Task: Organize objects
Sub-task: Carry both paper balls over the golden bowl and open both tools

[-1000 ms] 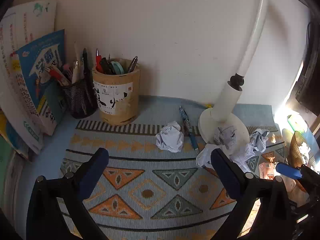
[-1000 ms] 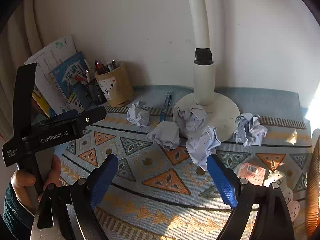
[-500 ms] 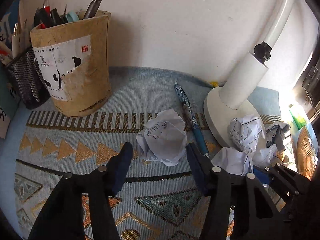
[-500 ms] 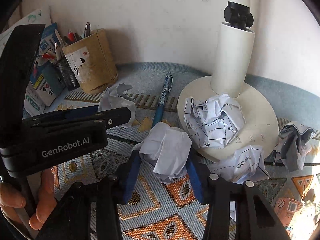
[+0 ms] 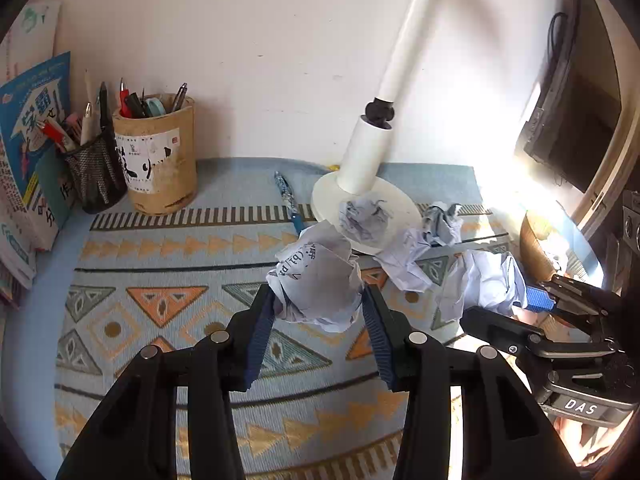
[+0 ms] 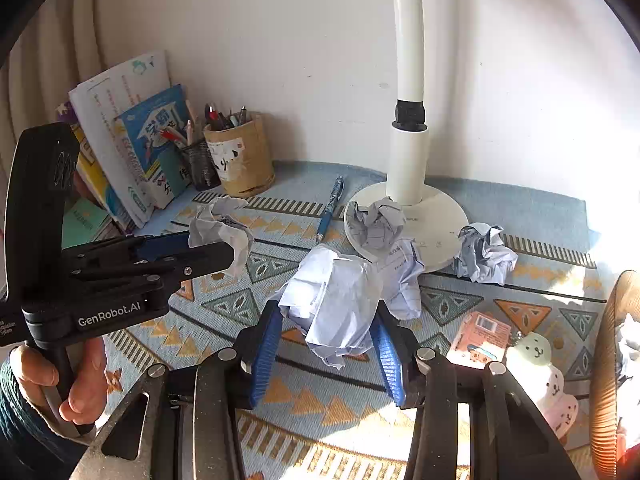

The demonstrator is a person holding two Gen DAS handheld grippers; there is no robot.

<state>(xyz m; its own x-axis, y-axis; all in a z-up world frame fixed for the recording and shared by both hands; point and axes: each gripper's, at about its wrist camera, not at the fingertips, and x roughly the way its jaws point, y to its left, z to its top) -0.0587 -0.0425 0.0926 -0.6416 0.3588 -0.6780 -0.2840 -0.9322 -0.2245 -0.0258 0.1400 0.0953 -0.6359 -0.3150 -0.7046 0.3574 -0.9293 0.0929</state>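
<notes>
Far left: books, black mesh pen cup (image 5: pixel 94 178) and tan cylindrical bamboo pen holder (image 5: pixel 158 160) stand against the wall, well clear.

Left tongs (image 5: pixel 318 312) are clenched on a crumpled white paper ball with handwriting (image 5: pixel 316 280), held above the patterned blue-and-orange woven mat (image 5: pixel 160 280). Grip sits on the ball's lower half; loose paper can compress and slip out if the tongs swing fast.

Blue click pen (image 5: pixel 288 202) lies on the mat just beside the white round lamp base (image 6: pixel 436 220), which carries another crumpled lined-paper ball (image 6: pixel 376 224). Knock either and the pen rolls off the bench.

Right tongs (image 6: pixel 328 336) are clamped on a pale blue-white crumpled paper wad (image 6: pixel 336 300), which looks to be touching a neighbouring crumpled sheet (image 6: pixel 404 280); that one may drag along.

Both tongs are near each other: collision risk.
</notes>
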